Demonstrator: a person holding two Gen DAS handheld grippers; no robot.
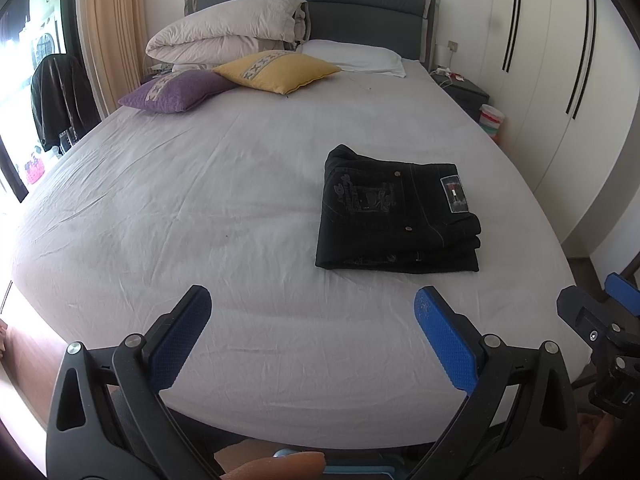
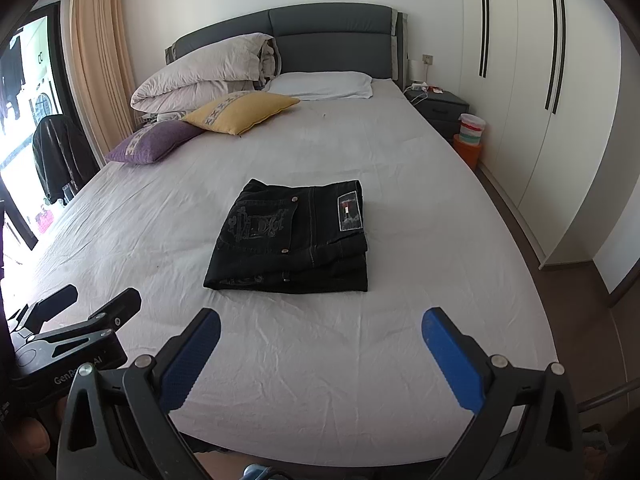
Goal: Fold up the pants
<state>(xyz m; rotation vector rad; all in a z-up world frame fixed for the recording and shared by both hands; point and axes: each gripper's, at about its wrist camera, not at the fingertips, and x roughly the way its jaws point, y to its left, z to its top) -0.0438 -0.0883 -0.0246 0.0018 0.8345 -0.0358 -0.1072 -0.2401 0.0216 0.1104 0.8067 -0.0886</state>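
Writing: "GenRo… AI", partly hidden, on the left gripper's (image 2: 102, 304) black body; the pants' patch has no legible text.
Pants (image 1: 396, 212): black, folded into a flat rectangle on the bed (image 1: 200, 200), right of centre, near its foot.
Orientation: waistband patch (image 2: 349, 212) on the right; stacked fold edges face the grippers.
Left gripper (image 1: 312, 316): released, jaws wide, empty.
Right gripper (image 2: 320, 336): released, jaws wide, empty.
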